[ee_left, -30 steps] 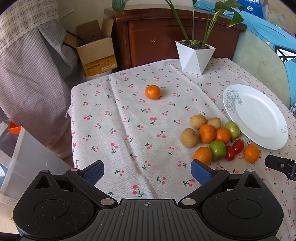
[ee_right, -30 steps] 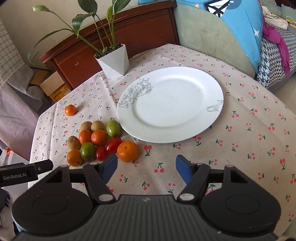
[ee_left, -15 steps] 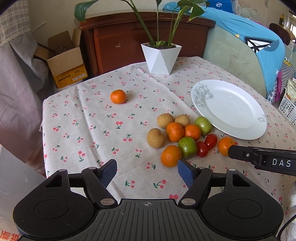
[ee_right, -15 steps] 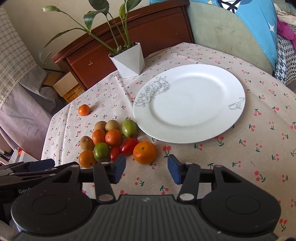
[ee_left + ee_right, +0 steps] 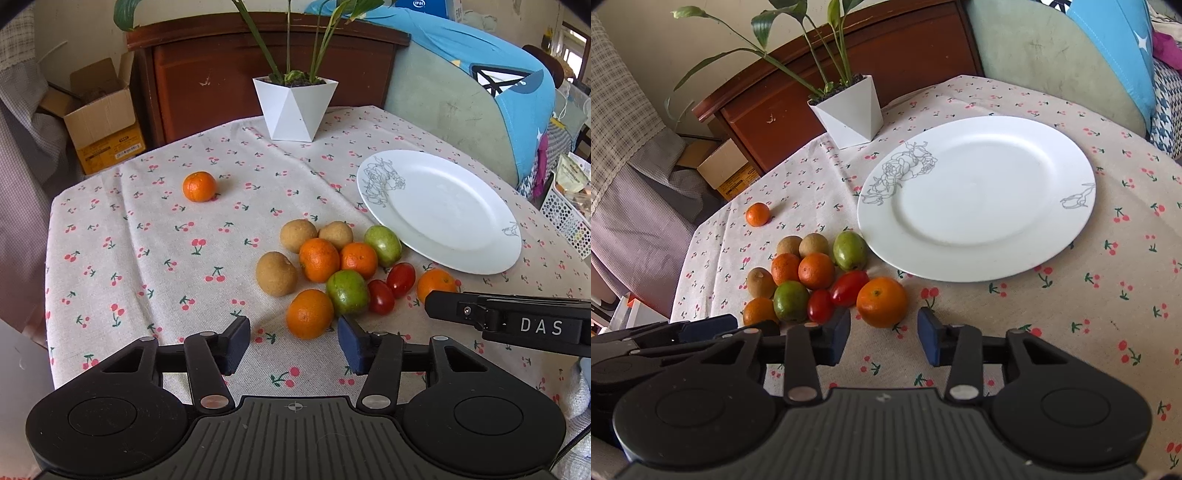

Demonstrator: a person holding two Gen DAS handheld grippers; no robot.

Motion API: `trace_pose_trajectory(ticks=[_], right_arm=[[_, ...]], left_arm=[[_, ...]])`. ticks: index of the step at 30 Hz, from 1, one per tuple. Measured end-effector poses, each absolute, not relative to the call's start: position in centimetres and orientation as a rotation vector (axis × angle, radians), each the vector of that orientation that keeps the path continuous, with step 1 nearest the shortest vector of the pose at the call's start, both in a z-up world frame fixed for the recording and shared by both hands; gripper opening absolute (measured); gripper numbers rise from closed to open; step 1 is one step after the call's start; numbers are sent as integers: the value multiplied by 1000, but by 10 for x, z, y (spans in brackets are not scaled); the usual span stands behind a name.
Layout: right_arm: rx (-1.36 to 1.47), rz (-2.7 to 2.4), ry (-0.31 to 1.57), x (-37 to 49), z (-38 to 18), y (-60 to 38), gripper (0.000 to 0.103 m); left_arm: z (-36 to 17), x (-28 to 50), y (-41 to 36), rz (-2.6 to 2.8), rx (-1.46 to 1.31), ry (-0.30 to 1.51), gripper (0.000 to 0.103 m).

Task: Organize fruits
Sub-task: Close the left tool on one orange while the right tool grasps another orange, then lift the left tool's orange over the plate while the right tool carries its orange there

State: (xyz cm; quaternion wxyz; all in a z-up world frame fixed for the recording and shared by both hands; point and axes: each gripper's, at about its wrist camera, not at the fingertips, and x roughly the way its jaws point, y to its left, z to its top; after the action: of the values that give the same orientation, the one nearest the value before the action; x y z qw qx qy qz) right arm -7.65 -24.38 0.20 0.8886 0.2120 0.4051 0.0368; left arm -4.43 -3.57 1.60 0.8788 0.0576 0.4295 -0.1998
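A pile of fruit lies on the cherry-print tablecloth: oranges, brown longans (image 5: 276,273), green fruits (image 5: 347,291) and red tomatoes (image 5: 400,279). A white plate (image 5: 439,210) with a grey rose print lies to its right, bare. One orange (image 5: 198,186) sits alone at the far left. My left gripper (image 5: 293,345) is open, just short of the nearest orange (image 5: 309,314). My right gripper (image 5: 882,334) is open, just short of another orange (image 5: 882,302) beside the plate (image 5: 975,195). The right gripper's finger shows in the left wrist view (image 5: 509,321).
A white faceted planter (image 5: 294,107) with a green plant stands at the table's back. Behind it are a wooden cabinet (image 5: 258,70) and a cardboard box (image 5: 103,122). A sofa with a blue cushion (image 5: 480,74) lies to the right. The table edge falls off at the left.
Both grippers have moved forward toward the fruit pile and narrowed their opening. The left one has swung right and now lines up with the near orange; the right one nears its orange.
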Motion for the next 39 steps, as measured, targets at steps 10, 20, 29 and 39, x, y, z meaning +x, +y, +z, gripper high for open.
trace_pose_trajectory(ticks=[10,20,29,39], right_arm=[[415,77,826,-72,1,-239,40],[439,84,820,-72,1,-242,30],[479,110,780,-73,12,-243,30],[536,54,721,-72,24,-261,30]], left_arm=[[13,-43,-39,-426,103,881,38],[17,-47,-41,-428,112,865,26],[31,-46,-34,-418,60,837,26],[49,-39,-47,-483,21,786,26]])
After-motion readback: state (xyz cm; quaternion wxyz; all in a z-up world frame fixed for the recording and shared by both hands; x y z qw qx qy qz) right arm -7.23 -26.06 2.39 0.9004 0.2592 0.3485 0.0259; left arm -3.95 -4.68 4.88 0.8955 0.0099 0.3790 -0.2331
